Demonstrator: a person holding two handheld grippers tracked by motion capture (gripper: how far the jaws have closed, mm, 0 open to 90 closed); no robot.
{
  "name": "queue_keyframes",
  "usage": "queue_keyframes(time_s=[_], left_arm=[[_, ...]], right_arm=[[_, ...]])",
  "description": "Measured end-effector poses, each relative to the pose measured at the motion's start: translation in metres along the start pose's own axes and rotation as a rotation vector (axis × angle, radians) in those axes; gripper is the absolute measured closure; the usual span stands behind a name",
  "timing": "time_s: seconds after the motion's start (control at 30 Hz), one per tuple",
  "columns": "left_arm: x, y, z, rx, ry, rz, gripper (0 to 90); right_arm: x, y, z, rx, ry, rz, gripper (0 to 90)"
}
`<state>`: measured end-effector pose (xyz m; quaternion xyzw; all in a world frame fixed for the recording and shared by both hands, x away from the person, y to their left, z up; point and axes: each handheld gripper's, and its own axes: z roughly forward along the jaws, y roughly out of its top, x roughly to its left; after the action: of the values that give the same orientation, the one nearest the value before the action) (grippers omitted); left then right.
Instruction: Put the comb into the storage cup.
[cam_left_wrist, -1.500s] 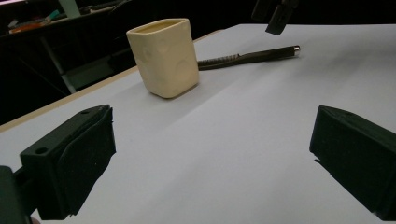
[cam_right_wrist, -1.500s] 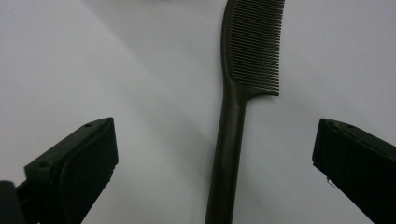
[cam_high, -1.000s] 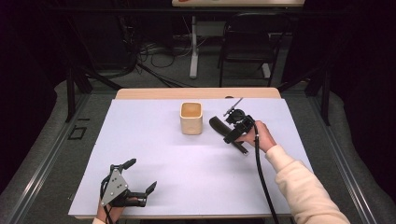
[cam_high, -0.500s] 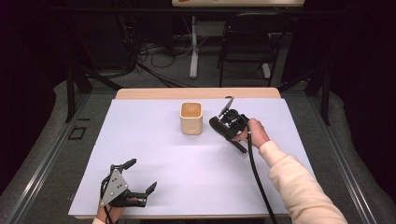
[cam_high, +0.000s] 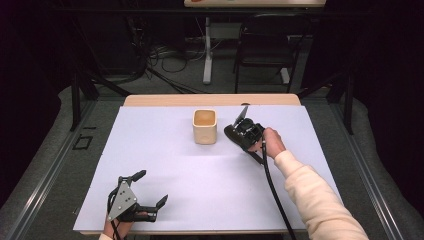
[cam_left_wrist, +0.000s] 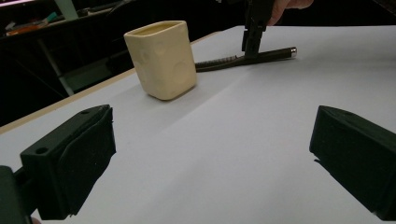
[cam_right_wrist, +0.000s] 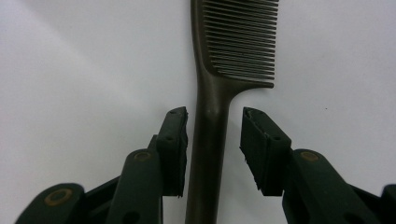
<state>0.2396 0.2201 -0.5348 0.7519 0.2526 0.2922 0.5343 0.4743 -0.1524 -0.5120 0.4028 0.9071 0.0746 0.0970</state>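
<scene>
The comb (cam_right_wrist: 219, 93) lies flat on the white surface (cam_high: 165, 165), just to the right of the cream cup (cam_high: 204, 126) as the high view shows it. Its handle runs straight down the gap of the right claw (cam_right_wrist: 214, 140). In the right gripper view the handle's long axis lines up with the claw's own reach, and the toothed head points away beyond the fingertips. One pad sits just beside the handle and the other stands a little apart, so the jaws bracket it without clamping yet. They have just been closing, with the handle between them.

The left claw (cam_high: 150, 187) rests near the front edge of the surface, well apart from the comb, with its jaws spread wide on nothing. The right hand is therefore plainly the nearer one for the pickup.

Compared with a second ago, the right claw has dropped from a raised, tilted pose beside the cup down onto the comb. The left claw has kept its place.
</scene>
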Motion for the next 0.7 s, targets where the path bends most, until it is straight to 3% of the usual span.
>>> queue_keyframes(time_s=[0.43,0.7], left_arm=[[0.0,0.0,0.0,0.005,-0.002,-0.003,0.2],[0.0,0.0,0.0,0.006,-0.002,-0.005,0.2]], right_arm=[[0.001,-0.001,0.012,0.016,0.017,0.029,64.0],[-0.001,-0.003,0.015,0.013,0.039,0.091,69.6]])
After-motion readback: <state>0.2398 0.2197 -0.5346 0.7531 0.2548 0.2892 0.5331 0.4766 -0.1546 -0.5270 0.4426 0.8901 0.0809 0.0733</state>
